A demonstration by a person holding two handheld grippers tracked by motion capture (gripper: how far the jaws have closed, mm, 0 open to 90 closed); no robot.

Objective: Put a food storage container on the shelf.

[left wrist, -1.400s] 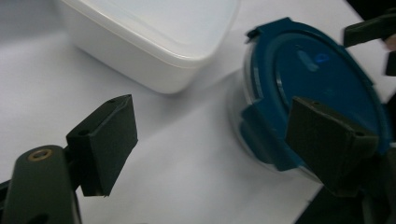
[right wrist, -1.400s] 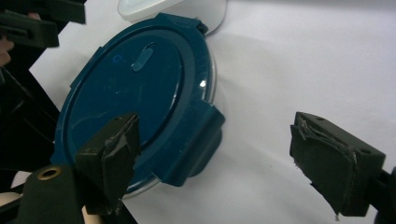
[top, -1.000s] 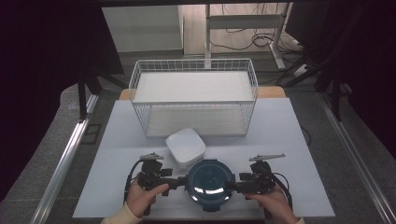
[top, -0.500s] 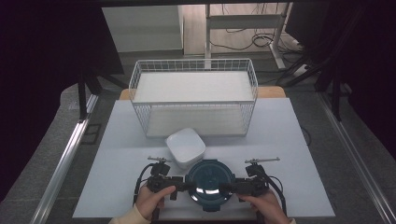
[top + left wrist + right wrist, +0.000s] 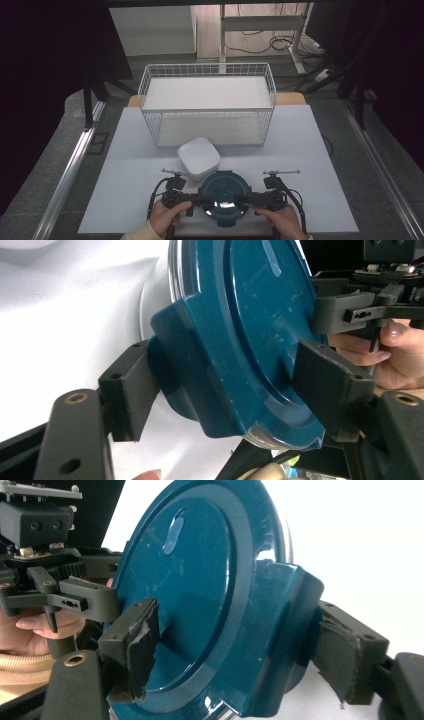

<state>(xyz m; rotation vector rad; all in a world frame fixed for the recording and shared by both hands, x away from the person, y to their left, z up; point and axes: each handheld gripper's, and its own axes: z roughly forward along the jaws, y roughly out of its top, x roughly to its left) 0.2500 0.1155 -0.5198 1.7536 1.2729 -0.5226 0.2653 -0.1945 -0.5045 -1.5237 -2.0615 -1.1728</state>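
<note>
white sheeting covers the table [image 5: 125,165], with dark floor and cables behind it, and no brand, label or writing can be read on anything. a white wire basket [image 5: 207,107] stands at the far middle of the table, and a white square container [image 5: 198,157] sits just in front of it. a round dark blue lid [image 5: 223,196] on a clear container lies at the near edge, just beside the white container, between the two hands. the left gripper [image 5: 192,200] comes at it from the left and the right gripper [image 5: 250,200] from the right. the jaws of both have just been closing, each pair astride a side tab of the lid [image 5: 240,340], one pad over the top and one beneath; whether the pads already press i cannot tell.
</note>
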